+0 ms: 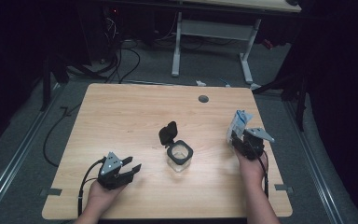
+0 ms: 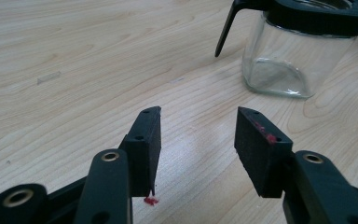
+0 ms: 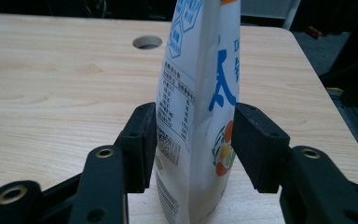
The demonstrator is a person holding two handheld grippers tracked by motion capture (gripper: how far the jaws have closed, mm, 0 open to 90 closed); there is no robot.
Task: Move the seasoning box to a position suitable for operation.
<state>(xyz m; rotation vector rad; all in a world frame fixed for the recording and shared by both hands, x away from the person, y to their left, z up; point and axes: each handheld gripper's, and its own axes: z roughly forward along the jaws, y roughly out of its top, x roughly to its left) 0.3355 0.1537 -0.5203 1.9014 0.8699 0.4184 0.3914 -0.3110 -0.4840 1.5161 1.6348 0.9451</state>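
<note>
A clear glass jar [image 1: 180,157] [image 2: 286,56] with a black rim stands mid-table, its black hinged lid [image 1: 168,133] flipped open behind it. My left gripper [image 1: 131,167] [image 2: 198,135] is open, low over the wood, to the left of the jar and pointing at it. A white pouch [image 1: 238,124] [image 3: 198,107] with blue lettering stands upright near the right edge. My right gripper [image 1: 238,140] [image 3: 196,140] is shut on the pouch, both jaws pressed against its sides.
A round cable hole [image 1: 203,98] [image 3: 147,42] sits near the table's far edge. Bare wood lies between jar and pouch. Beyond the table are a white desk frame [image 1: 212,42] and floor cables [image 1: 121,56]. A small red mark [image 2: 150,201] is on the wood.
</note>
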